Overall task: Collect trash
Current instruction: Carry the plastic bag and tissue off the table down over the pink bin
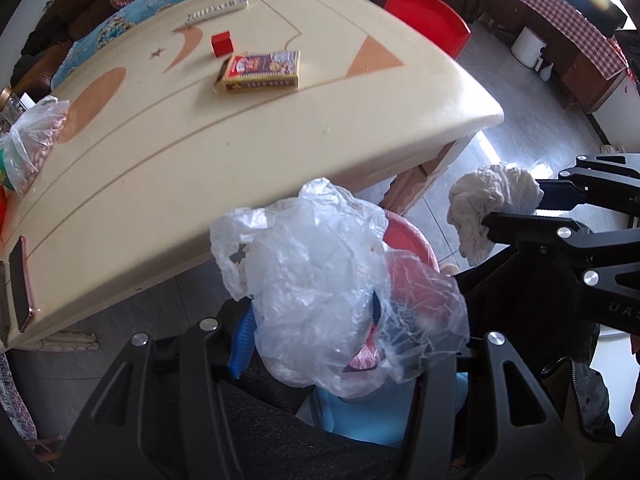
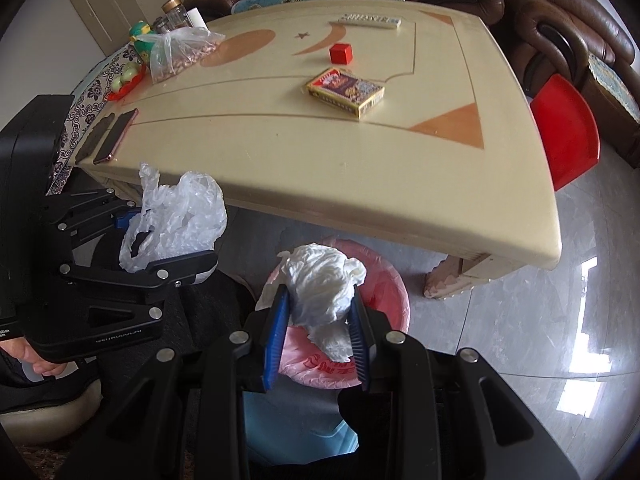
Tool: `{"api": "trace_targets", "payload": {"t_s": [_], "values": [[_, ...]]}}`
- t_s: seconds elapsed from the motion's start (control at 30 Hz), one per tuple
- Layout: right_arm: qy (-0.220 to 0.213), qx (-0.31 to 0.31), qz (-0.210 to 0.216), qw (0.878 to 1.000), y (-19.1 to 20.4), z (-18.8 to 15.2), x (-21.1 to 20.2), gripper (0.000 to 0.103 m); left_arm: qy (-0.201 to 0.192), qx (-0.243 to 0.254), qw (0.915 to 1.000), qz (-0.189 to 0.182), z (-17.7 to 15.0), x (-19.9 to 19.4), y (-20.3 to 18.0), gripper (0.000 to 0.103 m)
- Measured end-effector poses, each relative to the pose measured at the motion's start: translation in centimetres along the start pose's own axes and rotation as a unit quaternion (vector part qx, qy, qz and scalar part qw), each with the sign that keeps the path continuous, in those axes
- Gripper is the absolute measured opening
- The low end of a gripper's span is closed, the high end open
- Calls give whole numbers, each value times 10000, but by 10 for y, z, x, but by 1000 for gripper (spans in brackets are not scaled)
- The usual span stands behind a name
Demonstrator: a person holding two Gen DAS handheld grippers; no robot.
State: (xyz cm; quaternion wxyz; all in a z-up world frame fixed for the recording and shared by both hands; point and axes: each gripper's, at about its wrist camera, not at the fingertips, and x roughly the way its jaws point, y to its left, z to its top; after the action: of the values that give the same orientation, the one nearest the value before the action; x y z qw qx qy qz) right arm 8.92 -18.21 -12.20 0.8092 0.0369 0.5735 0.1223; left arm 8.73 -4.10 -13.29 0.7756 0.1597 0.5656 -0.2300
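- Grey glossy floor tiles (image 2: 520,320) are seen beneath a cream table top with orange inlaid shapes (image 2: 320,152), and a brown leather sofa (image 2: 560,12) stands behind it.
- On the table, a yellow and red printed card box (image 2: 346,92), a small red cube (image 2: 341,54), a white remote control (image 2: 370,21), a pink-edged phone (image 2: 116,136) and a clear bag of brownish nuts (image 2: 180,54) are left lying; none looks like trash.
- The left gripper (image 1: 316,328) is closed on a crumpled clear plastic bag (image 1: 320,280); in the right wrist view the bag is seen pinched between the black arms, beside the table edge.
- The right gripper (image 2: 320,328) is closed on a crumpled wad of white tissue paper (image 2: 320,284), which is squeezed between the blue-ribbed pads (image 2: 276,340).
- A round pink bin lined with a pink plastic bag (image 2: 392,292) stands on the floor by the table leg, directly beneath the tissue; a light blue object (image 2: 288,420) is seen nearer the camera, and what it is cannot be told.
- The step in hand is judged to be the carrying of both pieces to the bin, with the drop not yet made.
- Both grippers are pointed steeply downward, side by side, over the floor at the table's near edge.
- The next move is judged to call for each load to be centred over the bin's opening before the jaws are parted; the light bag may cling to a pad or drift past the rim.
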Motion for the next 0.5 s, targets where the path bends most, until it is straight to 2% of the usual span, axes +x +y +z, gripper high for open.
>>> {"api": "trace_targets", "payload": {"t_s": [0.5], "values": [[651,320,148,9973,-23,-18,71,29,720,-27,9971,-234,-11,72,-5,50]]}}
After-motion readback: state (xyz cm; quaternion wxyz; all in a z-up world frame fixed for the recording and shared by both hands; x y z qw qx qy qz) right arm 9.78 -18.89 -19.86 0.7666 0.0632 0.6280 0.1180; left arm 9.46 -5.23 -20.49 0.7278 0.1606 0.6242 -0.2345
